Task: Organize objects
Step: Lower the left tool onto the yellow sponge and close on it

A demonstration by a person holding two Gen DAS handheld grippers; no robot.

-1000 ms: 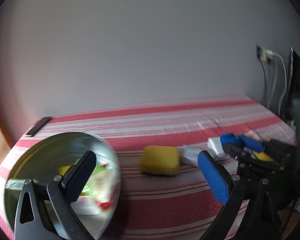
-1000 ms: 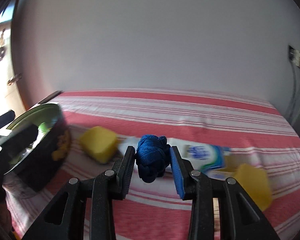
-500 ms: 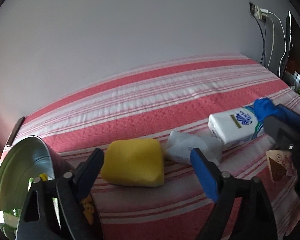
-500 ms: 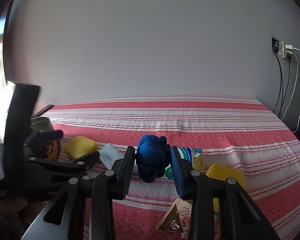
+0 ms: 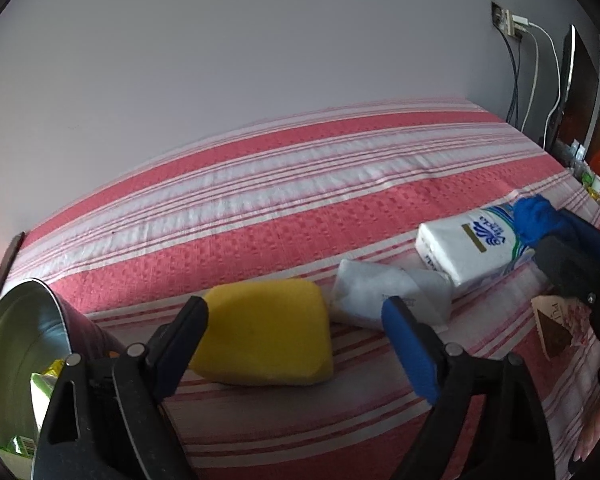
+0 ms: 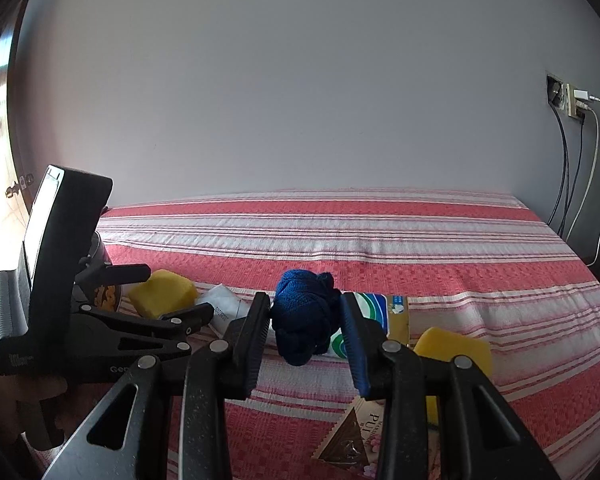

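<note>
Two yellow sponges [image 6: 162, 297] [image 6: 452, 350] show only in the right wrist view.

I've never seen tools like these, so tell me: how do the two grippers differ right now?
The right gripper is shut on a blue knitted bundle; the left gripper is open and holds nothing. The left frames a yellow sponge lying on the striped bedspread; the right carries its load above it. Both have black arms.
</note>
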